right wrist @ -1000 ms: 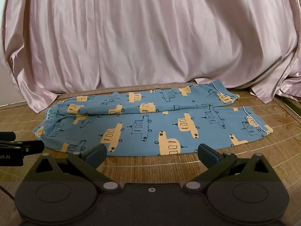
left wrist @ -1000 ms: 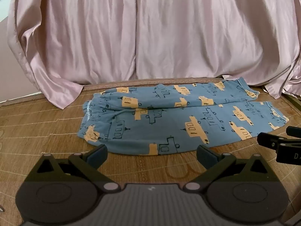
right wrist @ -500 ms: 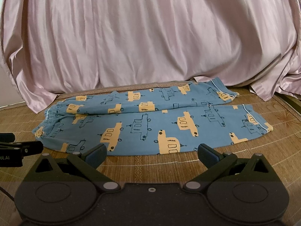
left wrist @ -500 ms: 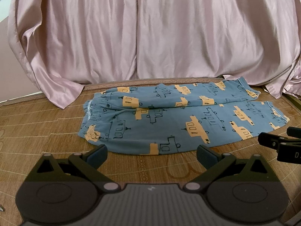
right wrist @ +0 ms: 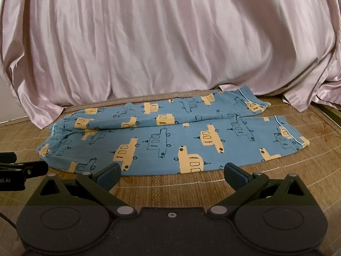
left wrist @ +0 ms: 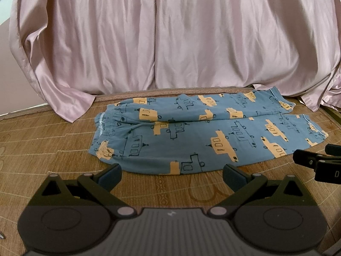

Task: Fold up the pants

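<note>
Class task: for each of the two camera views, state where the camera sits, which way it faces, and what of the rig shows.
Left wrist: on the left gripper, facing the blue pants near their waistband; jaws open, right gripper at right edge.
Right wrist: on the right gripper, facing the pants nearer the cuffs; jaws open, left gripper at left edge.
Shared: pants, pink curtain, woven mat.

left tool (left wrist: 171, 173): black body, blue-grey pads | right tool (right wrist: 172, 173): black, silver pivot screws

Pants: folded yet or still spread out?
Spread out, unfolded. The pants lie flat on the mat, both legs side by side at full length, waistband left, cuffs right.
</note>
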The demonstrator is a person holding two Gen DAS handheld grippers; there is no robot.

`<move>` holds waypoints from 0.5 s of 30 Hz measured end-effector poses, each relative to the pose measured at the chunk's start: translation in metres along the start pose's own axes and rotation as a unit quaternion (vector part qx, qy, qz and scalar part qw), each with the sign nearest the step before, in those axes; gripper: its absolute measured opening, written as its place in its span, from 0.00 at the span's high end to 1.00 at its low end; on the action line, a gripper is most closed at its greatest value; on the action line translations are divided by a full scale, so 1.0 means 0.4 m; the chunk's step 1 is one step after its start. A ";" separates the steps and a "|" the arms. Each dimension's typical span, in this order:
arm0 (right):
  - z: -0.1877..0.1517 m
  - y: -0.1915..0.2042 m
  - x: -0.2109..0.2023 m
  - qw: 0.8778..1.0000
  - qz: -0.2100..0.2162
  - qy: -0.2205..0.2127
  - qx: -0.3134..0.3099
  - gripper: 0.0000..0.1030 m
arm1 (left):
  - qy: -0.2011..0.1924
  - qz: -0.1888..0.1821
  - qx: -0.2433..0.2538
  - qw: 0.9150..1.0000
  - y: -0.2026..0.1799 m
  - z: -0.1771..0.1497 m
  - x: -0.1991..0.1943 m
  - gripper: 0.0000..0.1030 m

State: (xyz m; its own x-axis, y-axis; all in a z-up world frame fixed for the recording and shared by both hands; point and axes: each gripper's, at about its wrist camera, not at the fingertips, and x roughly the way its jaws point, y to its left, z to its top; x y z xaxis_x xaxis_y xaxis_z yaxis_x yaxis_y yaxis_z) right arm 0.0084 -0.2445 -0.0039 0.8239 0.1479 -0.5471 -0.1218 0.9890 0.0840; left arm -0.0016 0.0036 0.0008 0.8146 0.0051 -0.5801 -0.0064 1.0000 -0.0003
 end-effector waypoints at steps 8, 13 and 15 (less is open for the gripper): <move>0.005 0.000 -0.002 1.000 0.000 0.001 0.002 0.01 | 0.003 -0.001 0.001 1.000 0.000 -0.002 0.003 0.00; 0.002 0.005 -0.005 1.000 -0.009 0.003 0.004 0.01 | 0.011 -0.003 -0.001 1.000 0.001 -0.003 0.012 0.00; 0.007 0.004 -0.003 1.000 -0.008 0.007 0.006 0.01 | 0.015 -0.005 -0.004 1.000 0.002 -0.004 0.015 0.00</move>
State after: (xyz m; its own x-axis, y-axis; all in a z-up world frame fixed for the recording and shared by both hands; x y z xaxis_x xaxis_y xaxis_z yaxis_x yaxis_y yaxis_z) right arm 0.0087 -0.2432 -0.0009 0.8177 0.1315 -0.5605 -0.1016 0.9912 0.0844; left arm 0.0024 0.0043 -0.0042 0.7973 -0.0046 -0.6035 -0.0032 0.9999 -0.0119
